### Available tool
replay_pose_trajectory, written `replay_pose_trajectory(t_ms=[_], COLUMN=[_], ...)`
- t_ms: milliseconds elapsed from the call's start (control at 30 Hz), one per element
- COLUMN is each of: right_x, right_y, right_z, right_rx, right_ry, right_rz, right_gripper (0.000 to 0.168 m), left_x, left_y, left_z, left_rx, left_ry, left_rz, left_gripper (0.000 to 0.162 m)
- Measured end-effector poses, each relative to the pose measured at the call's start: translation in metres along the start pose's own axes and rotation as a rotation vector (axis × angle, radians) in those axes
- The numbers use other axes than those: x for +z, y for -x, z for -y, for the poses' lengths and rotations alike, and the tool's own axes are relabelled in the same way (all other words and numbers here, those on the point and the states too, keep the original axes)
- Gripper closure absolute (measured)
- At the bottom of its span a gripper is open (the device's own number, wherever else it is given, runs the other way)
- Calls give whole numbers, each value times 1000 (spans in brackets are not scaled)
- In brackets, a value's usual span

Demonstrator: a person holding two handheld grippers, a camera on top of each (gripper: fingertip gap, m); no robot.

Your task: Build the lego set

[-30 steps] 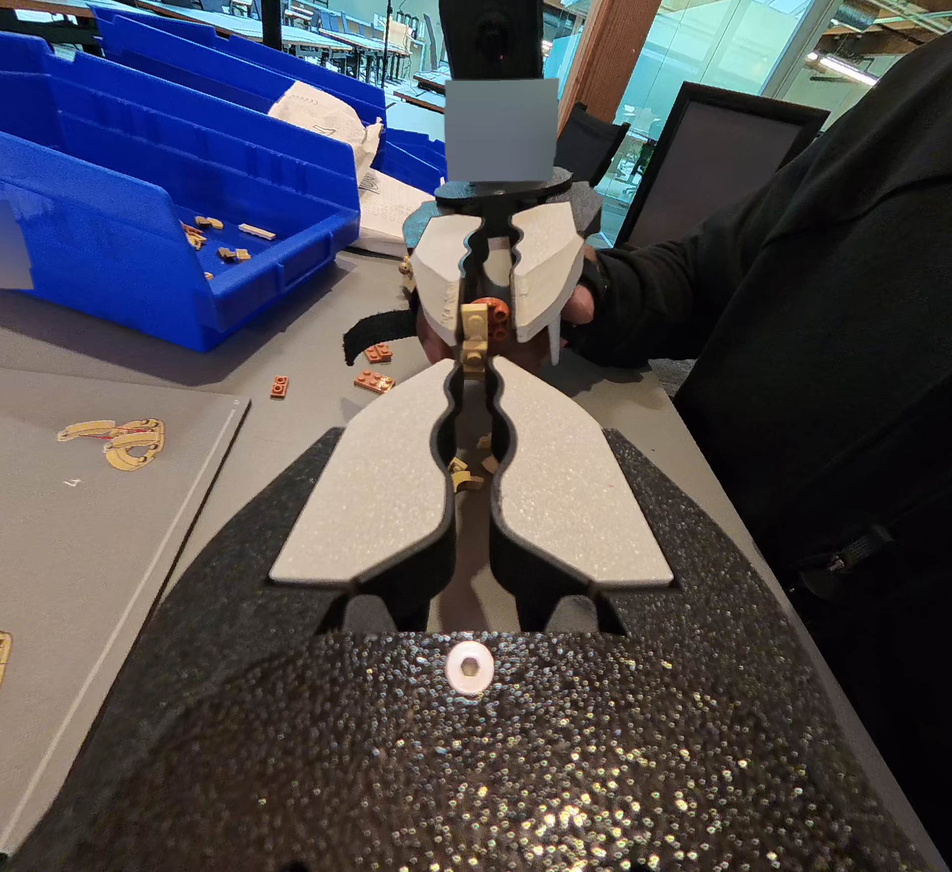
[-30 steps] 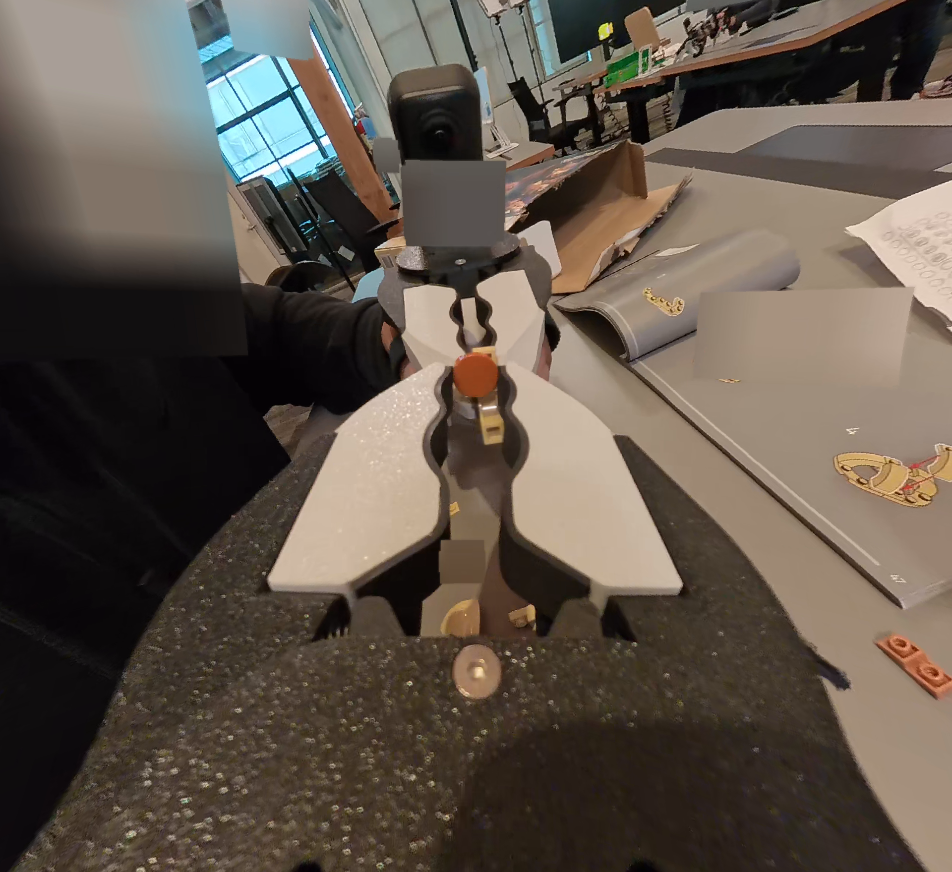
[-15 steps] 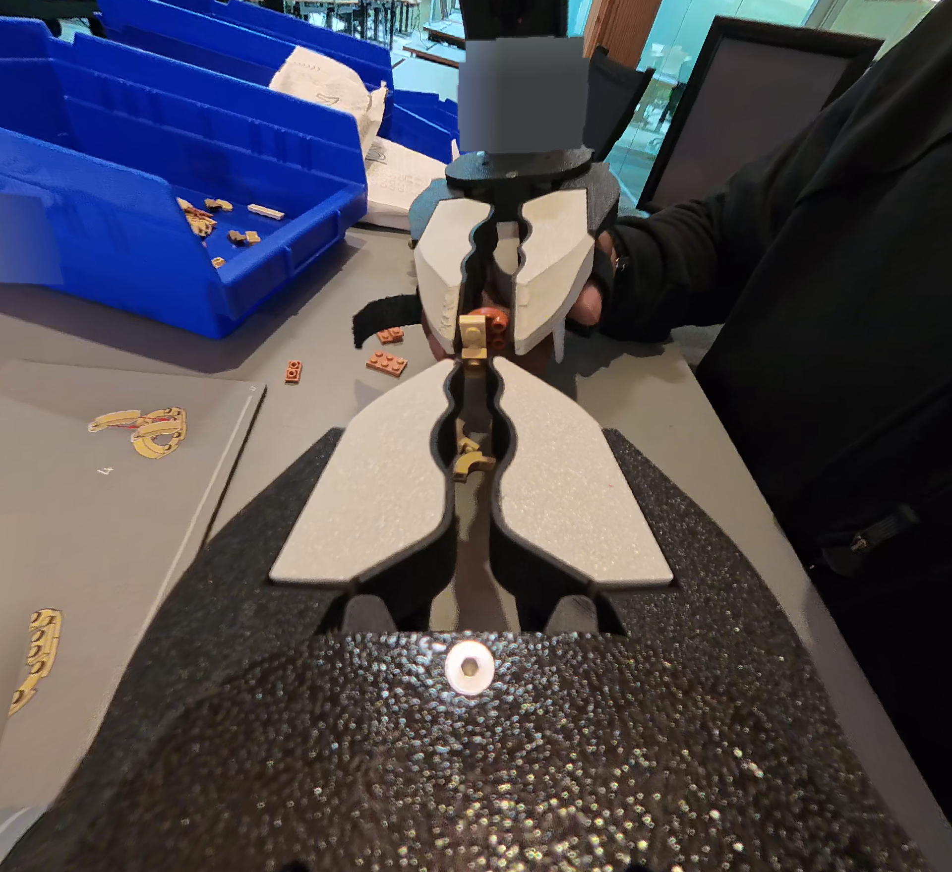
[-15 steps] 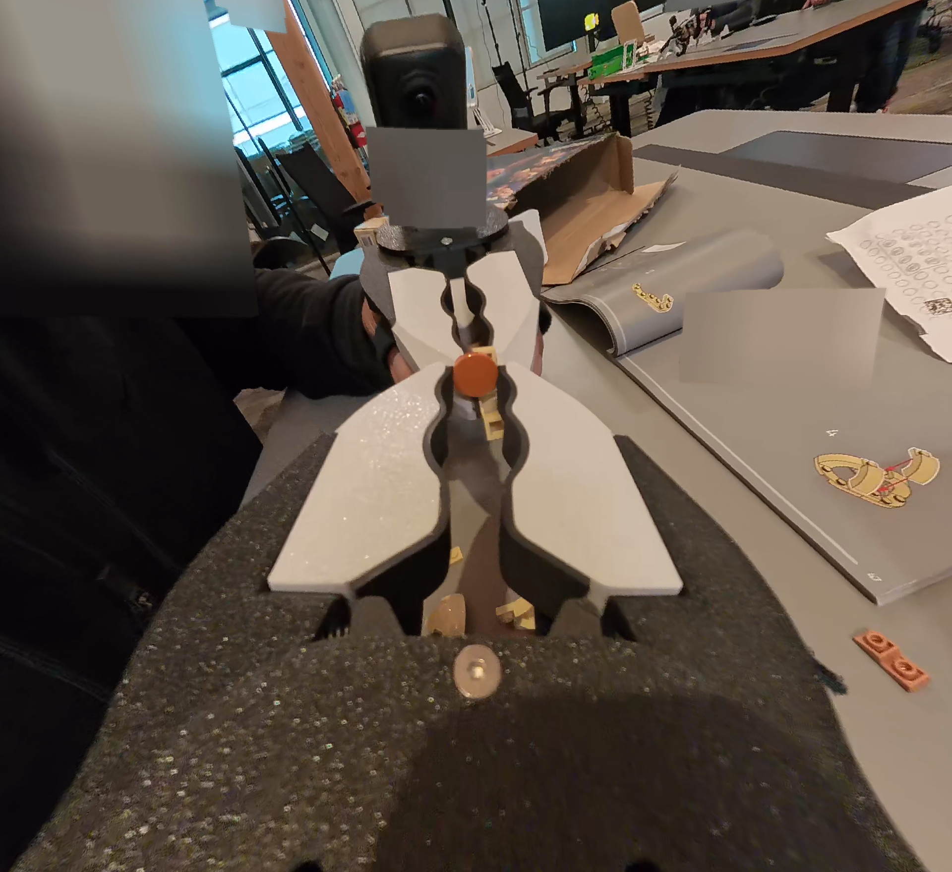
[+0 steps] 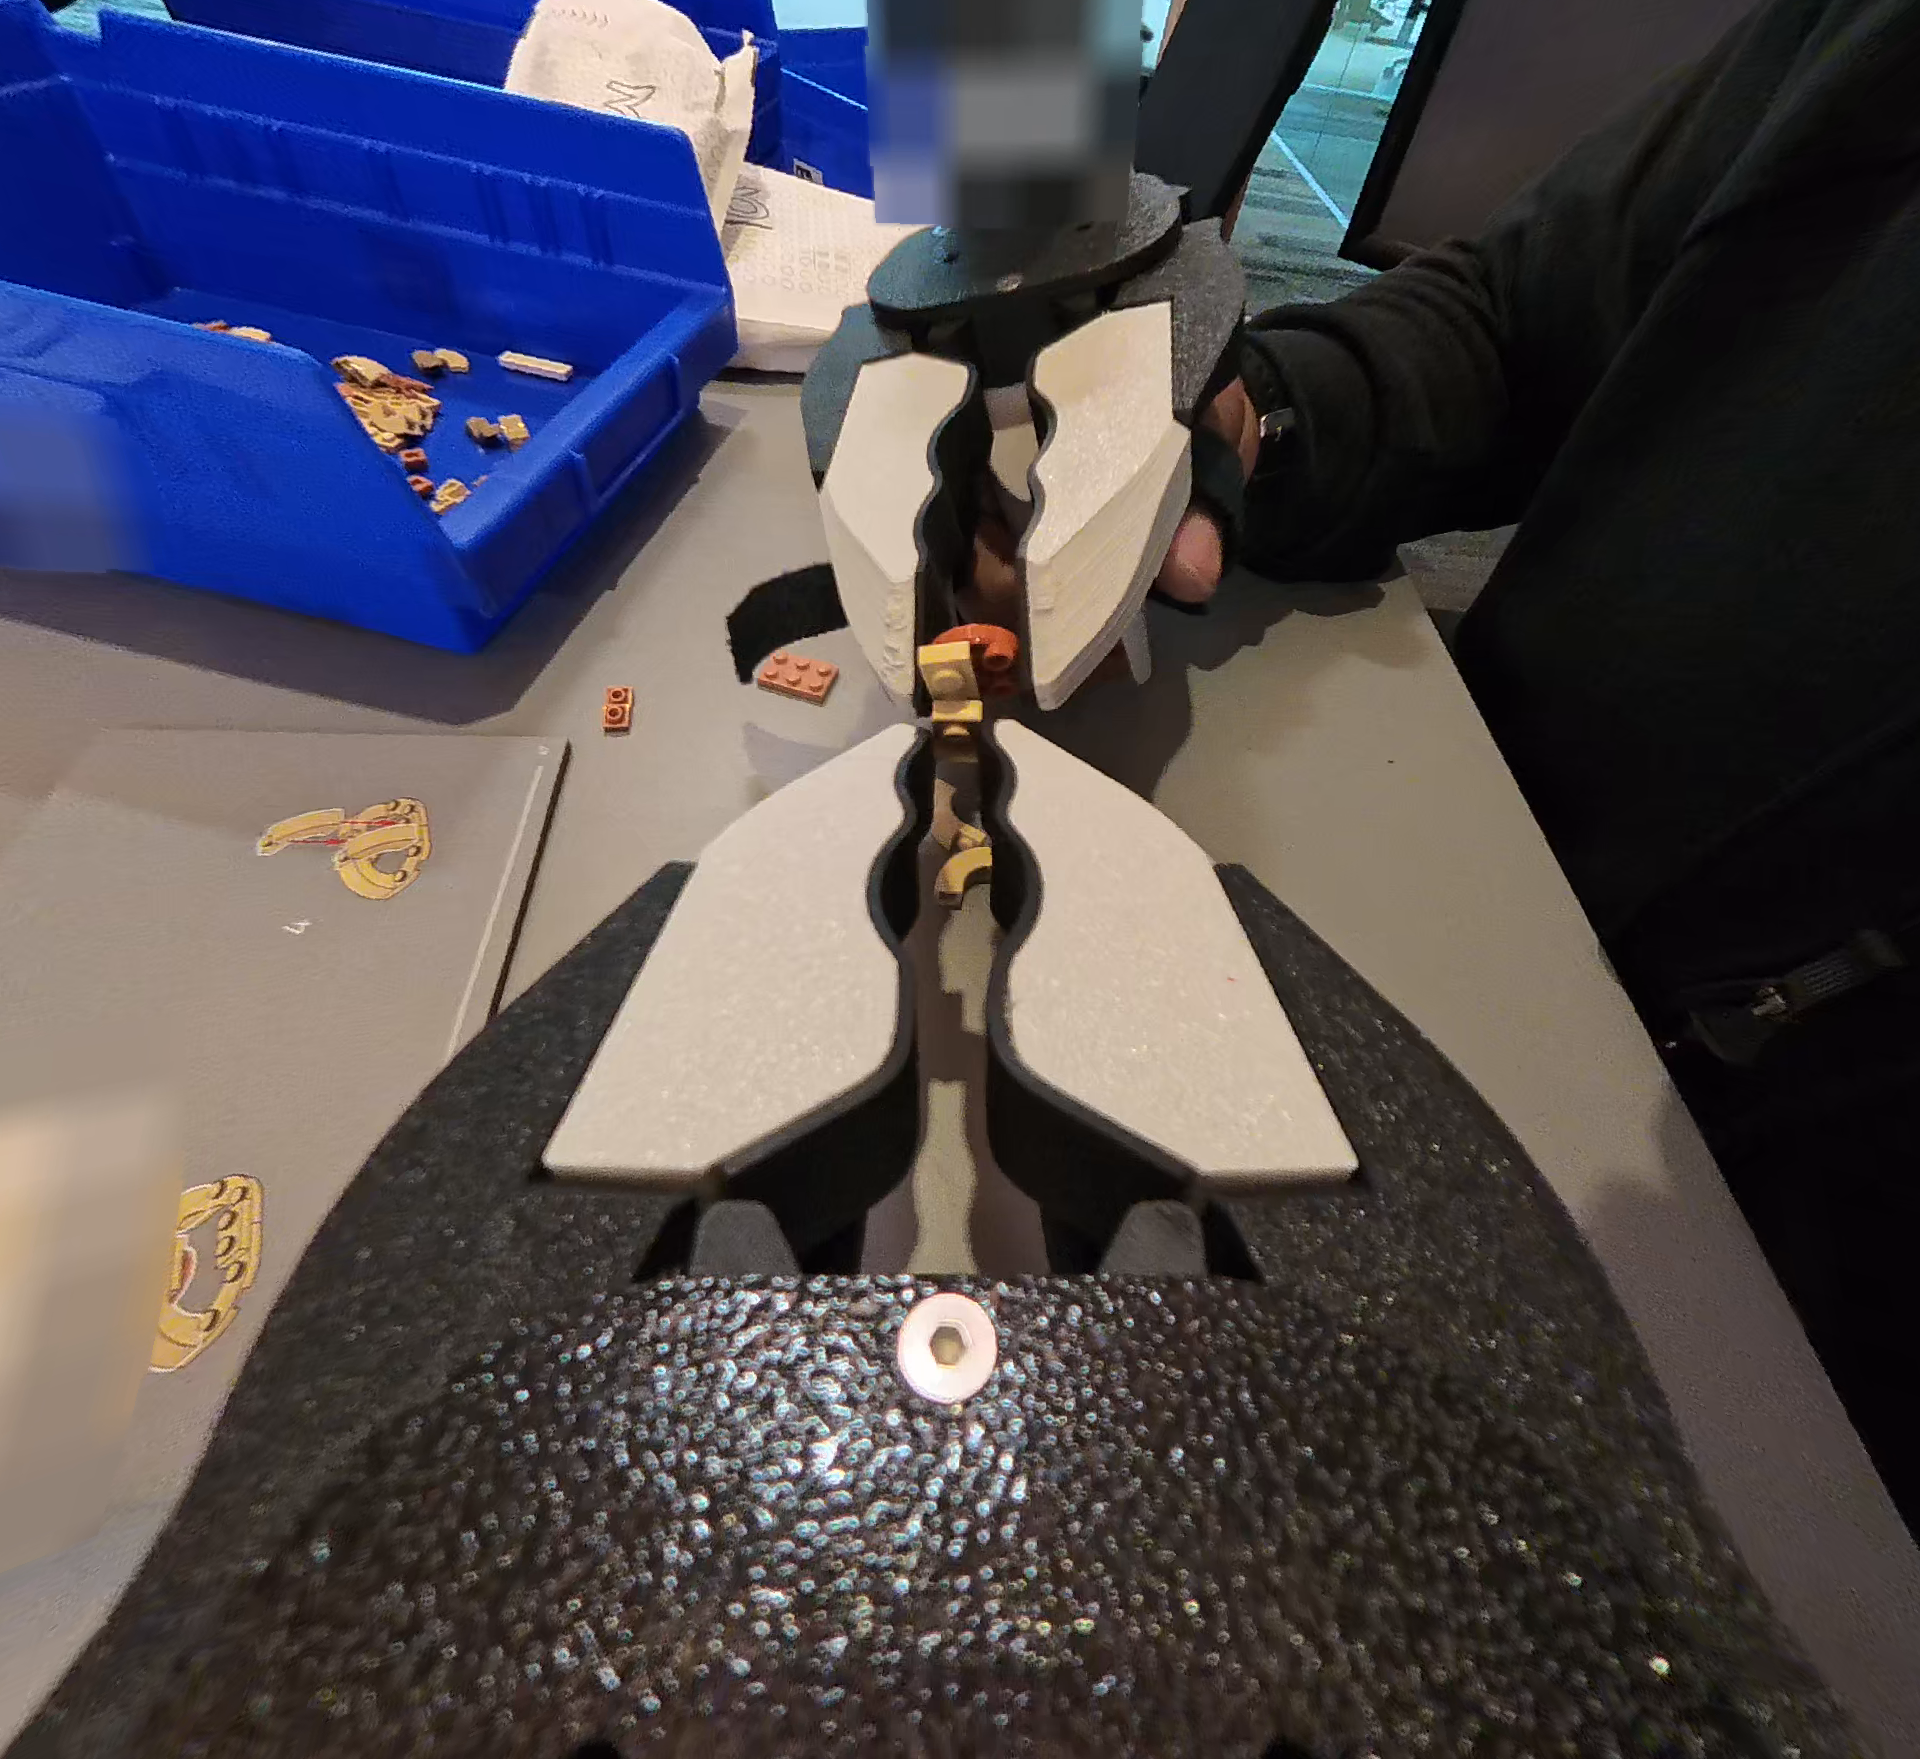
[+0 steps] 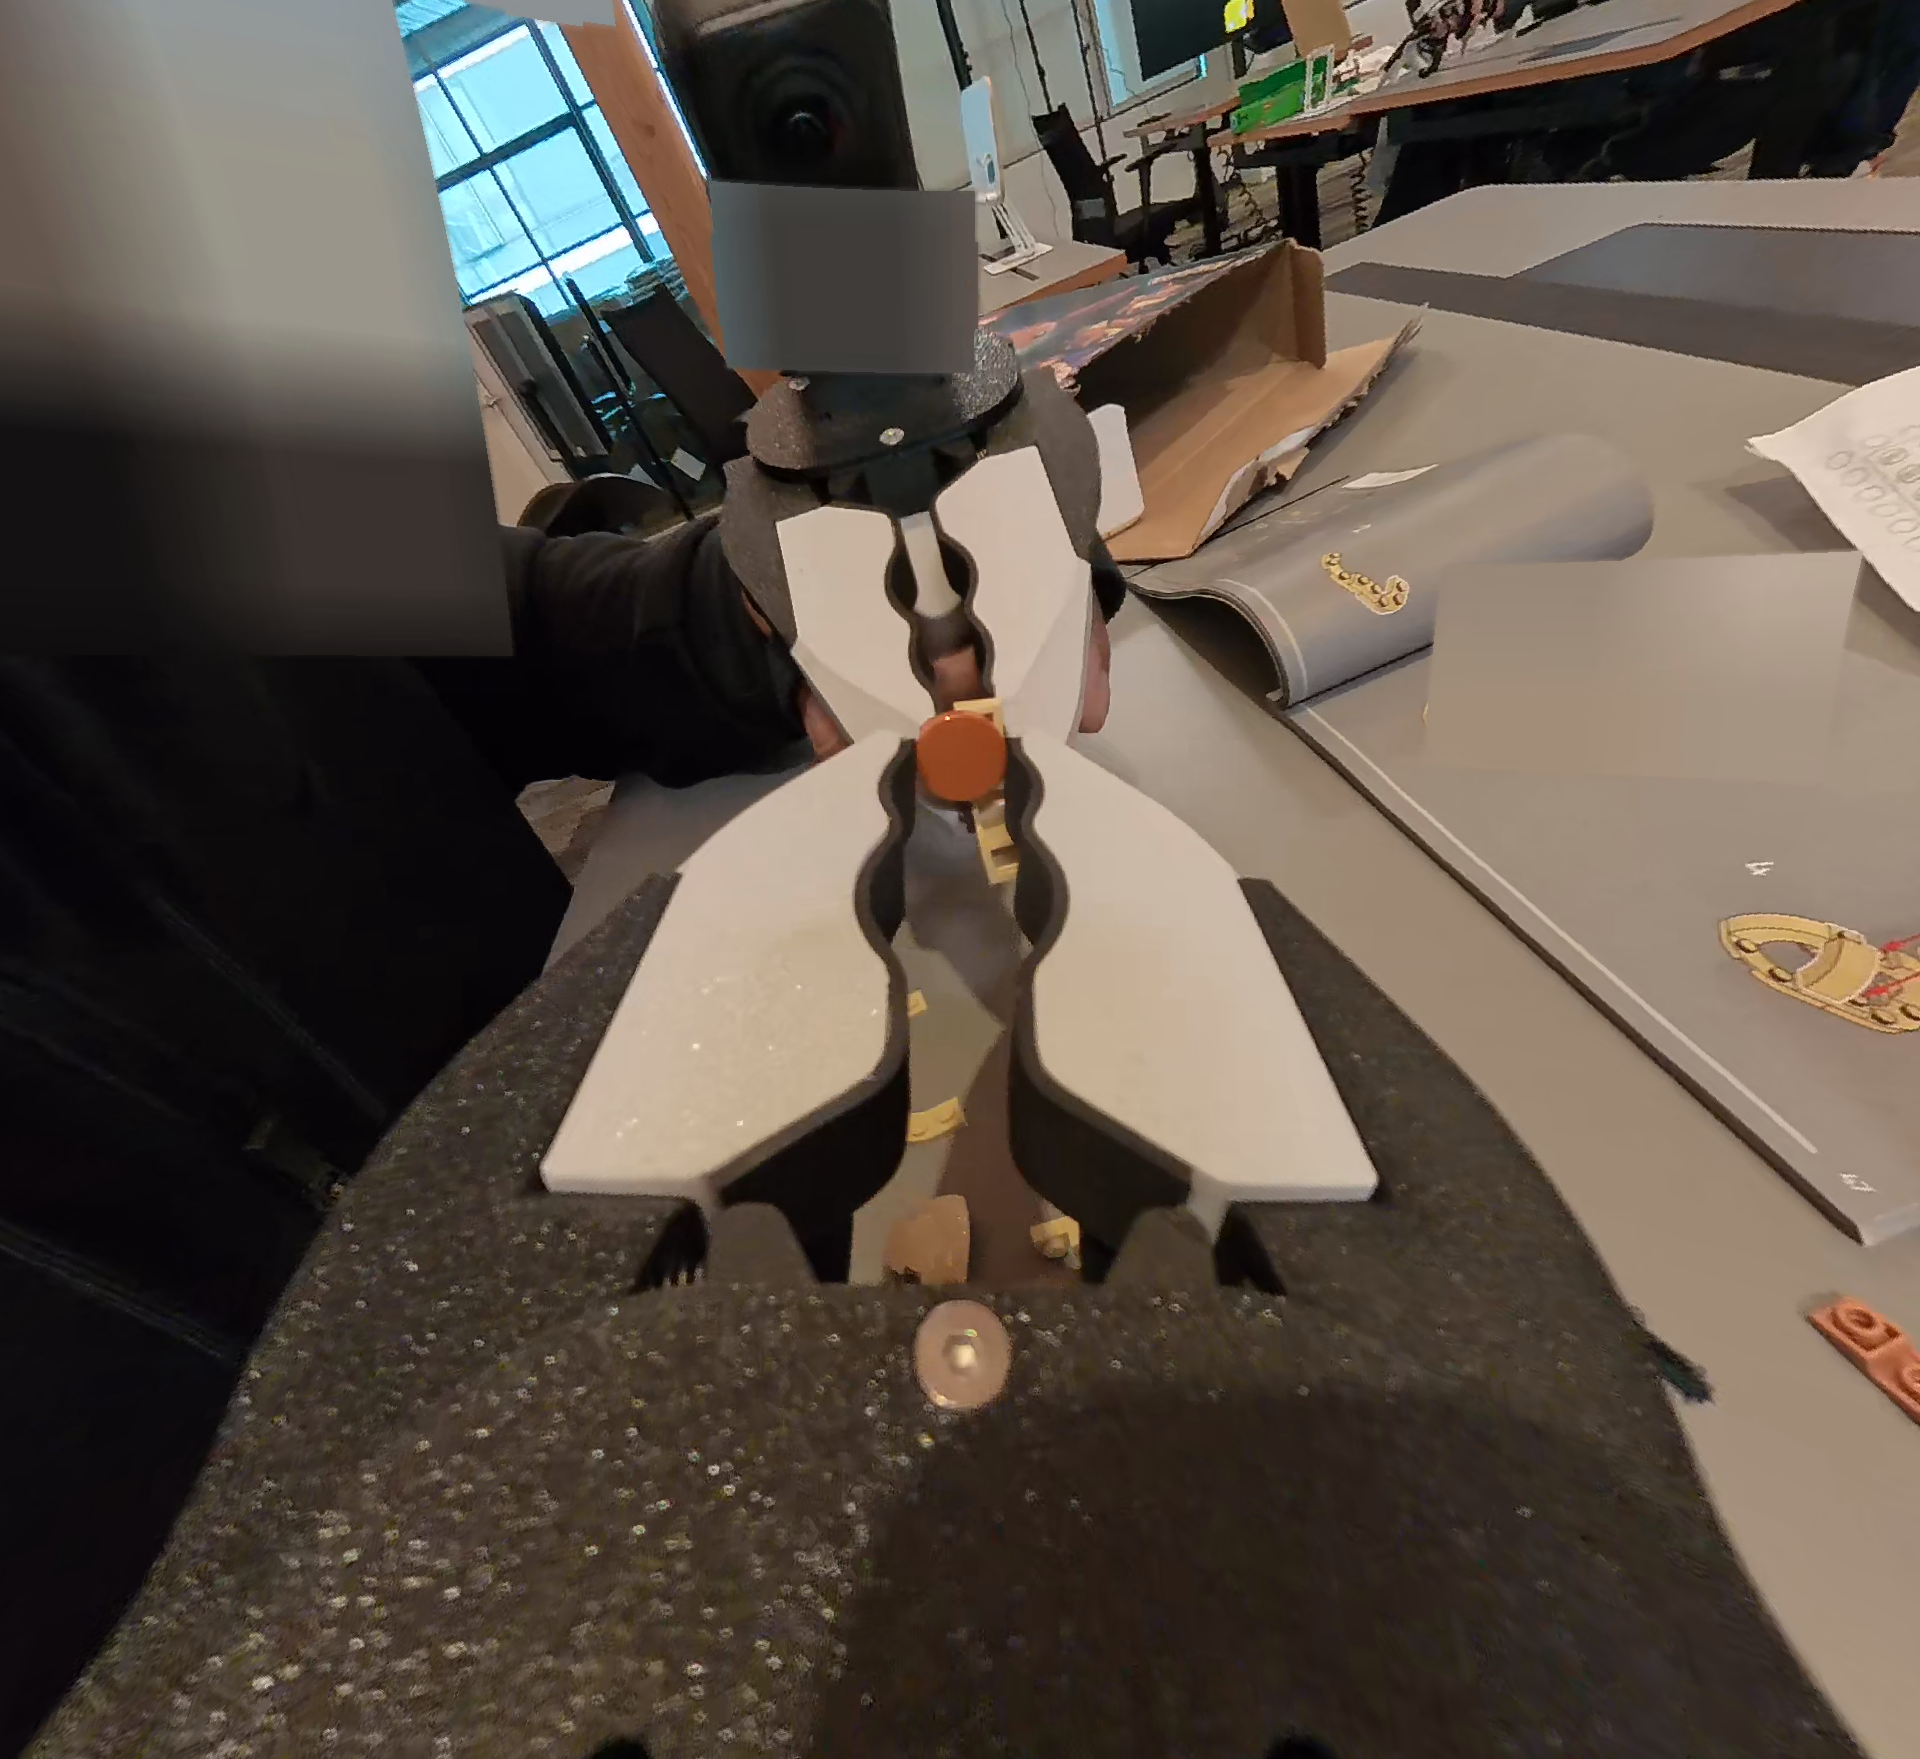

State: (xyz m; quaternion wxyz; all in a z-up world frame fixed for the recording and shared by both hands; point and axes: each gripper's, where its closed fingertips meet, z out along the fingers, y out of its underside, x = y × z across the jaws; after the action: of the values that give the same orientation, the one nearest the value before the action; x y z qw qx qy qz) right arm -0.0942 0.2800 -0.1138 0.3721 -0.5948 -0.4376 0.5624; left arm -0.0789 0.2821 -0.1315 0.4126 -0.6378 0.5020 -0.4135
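A small tan plastic lego bracket assembly [image 5: 954, 707] was held above the grey counter [image 5: 1299, 826], clenched at its near end by the left gripper [image 5: 951, 753]. An orange round lego piece [image 6: 961, 753], pinched in the right gripper [image 6: 961, 769], was pressed against it. Both were judged light, rigid and slippery, best gripped on flat sides.

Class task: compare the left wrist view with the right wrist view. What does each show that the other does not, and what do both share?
Left wrist view only: blue bins holding loose tan pieces.
Right wrist view only: torn cardboard and the orange piece's smooth round face.
Both: the left gripper shut on a tan piece, the right gripper shut on the orange piece, and the open manual.
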Motion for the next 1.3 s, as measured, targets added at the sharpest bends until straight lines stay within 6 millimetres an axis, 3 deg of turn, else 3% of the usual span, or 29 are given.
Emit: replay_pose_trajectory(t_ms=[267, 667, 1067, 1300], right_x=[2, 8, 8, 9], right_y=[0, 3, 3, 3], right_z=[-4, -16, -8, -10], right_rx=[-61, -181, -30, -79], right_ry=[25, 103, 0, 15], right_rz=[-28, -57, 2, -28], right_gripper=[152, 152, 152, 152], left_x=[0, -2, -4, -4], left_y=[-1, -4, -4, -3], left_z=[-5, -17, -11, -12], left_rx=[-20, 100, 32, 13], left_ry=[61, 226, 157, 160], left_rz=[3, 61, 30, 19], left_gripper=[155, 155, 155, 155])
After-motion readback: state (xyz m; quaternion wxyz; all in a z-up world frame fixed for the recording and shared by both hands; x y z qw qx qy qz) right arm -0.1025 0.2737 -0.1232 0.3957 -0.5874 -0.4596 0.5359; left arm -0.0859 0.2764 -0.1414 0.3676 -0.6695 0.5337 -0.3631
